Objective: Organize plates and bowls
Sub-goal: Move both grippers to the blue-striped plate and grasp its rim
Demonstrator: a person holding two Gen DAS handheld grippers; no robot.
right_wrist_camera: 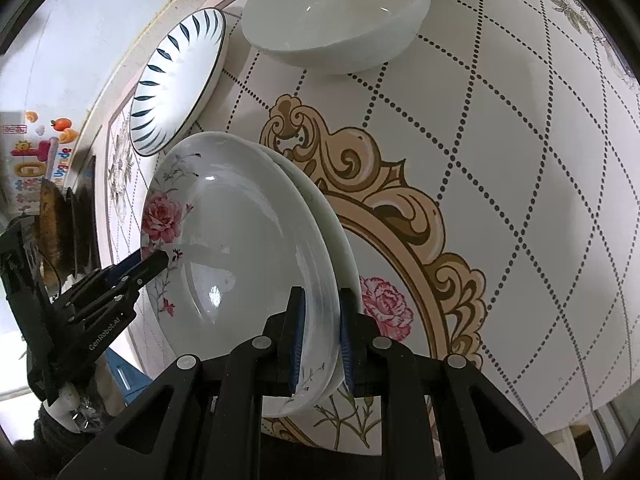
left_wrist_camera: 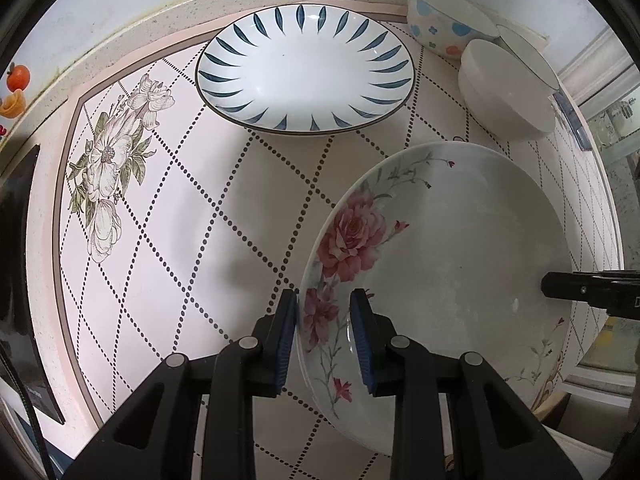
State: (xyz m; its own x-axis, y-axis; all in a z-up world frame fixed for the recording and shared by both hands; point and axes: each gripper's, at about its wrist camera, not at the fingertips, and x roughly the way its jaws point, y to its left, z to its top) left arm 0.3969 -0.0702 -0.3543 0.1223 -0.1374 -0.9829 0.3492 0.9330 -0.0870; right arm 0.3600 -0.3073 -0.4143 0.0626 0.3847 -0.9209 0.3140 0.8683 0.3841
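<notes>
A rose plate (left_wrist_camera: 452, 280) is held tilted above the counter (left_wrist_camera: 224, 232) by both tools at once. In the left wrist view the left tool (left_wrist_camera: 326, 336) is seen pinching the plate's near rim, one blue pad outside and one inside the bowl of the plate, while the right tool (left_wrist_camera: 592, 292) appears only as a black tip at the plate's far right edge — how its jaws stand cannot be told from there. The right wrist view supplies that: the right tool (right_wrist_camera: 320, 344) is pressed onto the plate (right_wrist_camera: 240, 256) at its rim, and a second white plate (right_wrist_camera: 340, 240) is shown lying close behind the first, also between the pads, something hidden in the other view. The left tool (right_wrist_camera: 154, 262) is seen there from the side, nipped on the opposite rim, with a gloved hand below it. A blue-leaf plate (left_wrist_camera: 304, 68) lies flat on the counter near the back wall in both views. A spotted bowl (left_wrist_camera: 444, 20) is shown only in the left view, beside a white bowl (left_wrist_camera: 508, 88) — the white bowl (right_wrist_camera: 340, 16) fills the top of the right view. A gold scroll print (right_wrist_camera: 400, 200) on the counter cover is seen only from the right.
</notes>
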